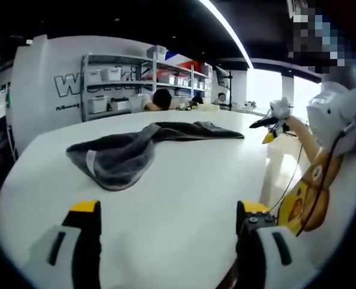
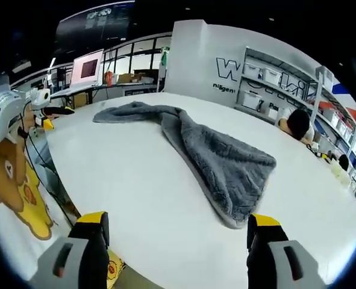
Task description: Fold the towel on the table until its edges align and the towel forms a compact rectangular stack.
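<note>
We see the grey towel (image 1: 126,152) (image 2: 211,153) lying crumpled and unfolded across the middle of the white table (image 1: 184,198) (image 2: 141,205); our left gripper (image 1: 168,220) and right gripper (image 2: 178,232) hover short of it, jaws spread wide, holding nothing, before distant shelves (image 1: 135,84).

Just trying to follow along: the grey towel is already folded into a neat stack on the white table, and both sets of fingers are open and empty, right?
Not quite. The grey towel lies crumpled and stretched out on the white table, not folded, as the right gripper view shows. Both sets of fingers are open and empty.
</note>
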